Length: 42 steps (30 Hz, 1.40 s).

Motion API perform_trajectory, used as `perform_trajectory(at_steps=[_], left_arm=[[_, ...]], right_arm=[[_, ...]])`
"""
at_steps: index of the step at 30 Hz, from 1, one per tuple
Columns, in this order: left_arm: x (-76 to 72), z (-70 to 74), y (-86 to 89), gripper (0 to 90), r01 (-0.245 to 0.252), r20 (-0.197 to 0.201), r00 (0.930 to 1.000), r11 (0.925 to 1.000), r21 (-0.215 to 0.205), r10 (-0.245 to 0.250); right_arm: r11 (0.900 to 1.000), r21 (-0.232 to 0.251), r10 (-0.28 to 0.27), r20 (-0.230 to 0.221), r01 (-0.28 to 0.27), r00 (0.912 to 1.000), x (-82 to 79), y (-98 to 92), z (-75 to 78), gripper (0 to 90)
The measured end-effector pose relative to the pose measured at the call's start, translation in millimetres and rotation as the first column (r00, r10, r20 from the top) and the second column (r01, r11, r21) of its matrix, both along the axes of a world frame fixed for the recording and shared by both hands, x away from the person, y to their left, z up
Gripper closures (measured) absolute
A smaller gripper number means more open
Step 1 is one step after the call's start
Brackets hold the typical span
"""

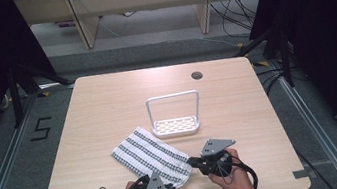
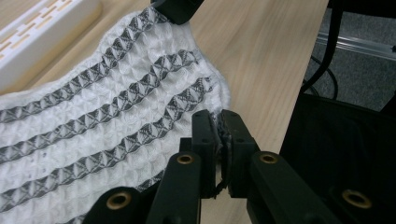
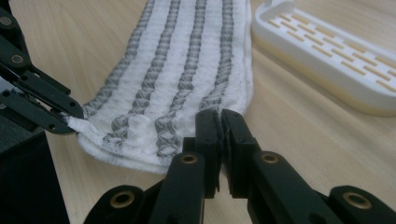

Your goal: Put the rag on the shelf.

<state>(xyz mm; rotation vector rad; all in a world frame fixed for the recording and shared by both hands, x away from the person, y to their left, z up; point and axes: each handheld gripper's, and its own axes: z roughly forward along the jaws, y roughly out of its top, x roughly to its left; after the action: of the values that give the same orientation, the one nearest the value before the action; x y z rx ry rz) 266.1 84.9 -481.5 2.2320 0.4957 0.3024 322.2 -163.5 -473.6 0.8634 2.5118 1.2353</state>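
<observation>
Folded white cloth with grey stripes (image 1: 149, 156) lying slantwise on the near half of a light wooden table (image 1: 107, 103), one end toward the middle, the other at the near edge. Left gripper (image 1: 174, 186) clamped tight on the near corner of that end, jaws pressed together with the hem pinched between them. Right gripper (image 1: 190, 162) closed just as firmly on the neighbouring corner of the same short edge, fabric caught between its pads. Seen along the left gripper's jaws (image 2: 219, 122), the cloth (image 2: 102, 121) spreading away to the left, its edge nipped at the tips. Seen along the right gripper's jaws (image 3: 221, 120), the cloth (image 3: 182, 70) stretching away up the table. White slotted rack with a hoop handle (image 1: 175, 118) standing just beyond the cloth, close by but apart.
</observation>
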Motion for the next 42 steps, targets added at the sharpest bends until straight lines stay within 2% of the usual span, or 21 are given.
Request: perform_trajectory(at_steps=[1,3,7,8,9,11,12,13,16,19,20,21,22,25,26,29,30,33,34,39,42], left_arm=[[0.3,3.3,2.2,85.0,0.001,0.013,0.9999,0.9998,0.019,-0.001],[-0.6,5.3,2.5,85.0,-0.004,-0.002,1.0,1.0,0.0,0.004],[0.4,19.8,5.7,85.1,-0.001,0.024,0.9997,0.9999,-0.011,0.001],[0.2,25.6,5.9,85.2,-0.001,0.015,0.9999,0.9995,-0.031,0.001],[0.5,34.7,6.3,85.2,0.0,0.037,0.9993,0.9986,-0.052,0.002],[1.1,46.4,8.4,85.2,0.011,0.044,0.999,0.9987,-0.05,-0.009],[1.1,46.4,8.4,85.2,0.011,0.044,0.999,0.9987,-0.05,-0.009],[3.4,62.4,13.2,85.2,0.017,0.058,0.9982,0.9988,-0.046,-0.014],[6.2,78.3,17.6,85.2,0.005,0.07,0.9975,0.9982,-0.059,-0.001],[9.8,86.0,20.5,85.2,0.012,0.063,0.998,0.9977,-0.067,-0.008],[14.3,92.7,24.2,85.2,0.002,0.067,0.9977,0.998,-0.063,0.002],[14.3,92.7,24.2,85.2,0.002,0.067,0.9977,0.998,-0.063,0.002],[17.7,99.3,26.7,85.3,-0.009,0.065,0.9978,0.9958,-0.091,0.015],[21.0,109.2,30.5,85.3,-0.007,0.071,0.9974,0.9959,-0.091,0.014],[22.8,119.2,32.1,85.3,-0.015,0.077,0.9968,0.994,-0.108,0.023],[24.5,129.4,33.5,85.4,-0.015,0.097,0.9949,0.9931,-0.116,0.027],[27.4,142.2,35.3,85.5,-0.012,0.112,0.9934,0.9918,-0.127,0.027],[33.3,161.5,36.1,85.5,-0.016,0.136,0.9901,0.9904,-0.138,0.034],[36.4,168.2,36.0,85.5,-0.017,0.146,0.9886,0.9894,-0.144,0.038],[49.4,185.5,34.1,85.5,-0.023,0.164,0.9854,0.9888,-0.148,0.047],[56.0,188.0,33.8,85.5,-0.033,0.163,0.9849,0.9873,-0.155,0.059]], right_arm=[[1.0,0.019,-0.013,-0.027,0.013,0.9996,-1.9,0.6,2.2,86.5],[1.0,0.023,-0.011,-0.015,0.012,0.9998,-1.7,0.1,4.9,86.5],[0.999,0.03,-0.015,0.015,0.015,0.9998,-3.0,0.8,19.4,86.5],[0.999,0.041,-0.007,0.034,0.006,0.9994,-3.4,2.0,28.6,86.6],[0.999,0.051,-0.011,0.035,0.009,0.9993,-3.9,2.5,34.0,86.6],[0.998,0.064,-0.001,0.054,-0.002,0.9985,-3.5,3.3,43.9,86.7],[0.997,0.075,0.006,0.069,-0.011,0.9976,-3.4,3.9,49.6,86.7],[0.996,0.082,0.011,0.075,-0.017,0.9971,-3.6,4.1,55.7,86.7],[0.993,0.115,0.006,0.085,-0.016,0.9964,-3.9,3.4,72.5,86.6],[0.993,0.118,0.015,0.09,-0.025,0.9959,-3.2,2.5,82.8,86.7],[0.991,0.133,0.014,0.063,-0.022,0.9979,-3.9,3.0,92.4,86.7],[0.991,0.133,0.014,0.063,-0.022,0.9979,-3.9,3.0,92.4,86.7],[0.99,0.139,0.015,0.069,-0.024,0.9975,-2.8,2.9,100.7,86.7],[0.99,0.139,0.022,0.088,-0.034,0.9959,-2.2,3.8,108.0,86.7],[0.99,0.129,0.034,0.126,-0.051,0.9914,-0.6,4.9,118.0,86.8],[0.99,0.13,0.04,0.131,-0.057,0.9906,-3.3,7.9,132.9,86.8],[0.99,0.131,0.04,0.146,-0.06,0.9885,-3.1,8.4,140.1,86.8],[0.988,0.136,0.054,0.172,-0.078,0.9837,-1.4,8.7,156.9,86.8],[0.987,0.143,0.048,0.199,-0.077,0.9789,-0.9,8.3,162.9,86.8],[0.986,0.148,0.036,0.245,-0.074,0.9688,2.5,5.8,186.3,86.9],[0.987,0.153,0.012,0.244,-0.05,0.9698,5.5,1.7,193.4,86.9]])
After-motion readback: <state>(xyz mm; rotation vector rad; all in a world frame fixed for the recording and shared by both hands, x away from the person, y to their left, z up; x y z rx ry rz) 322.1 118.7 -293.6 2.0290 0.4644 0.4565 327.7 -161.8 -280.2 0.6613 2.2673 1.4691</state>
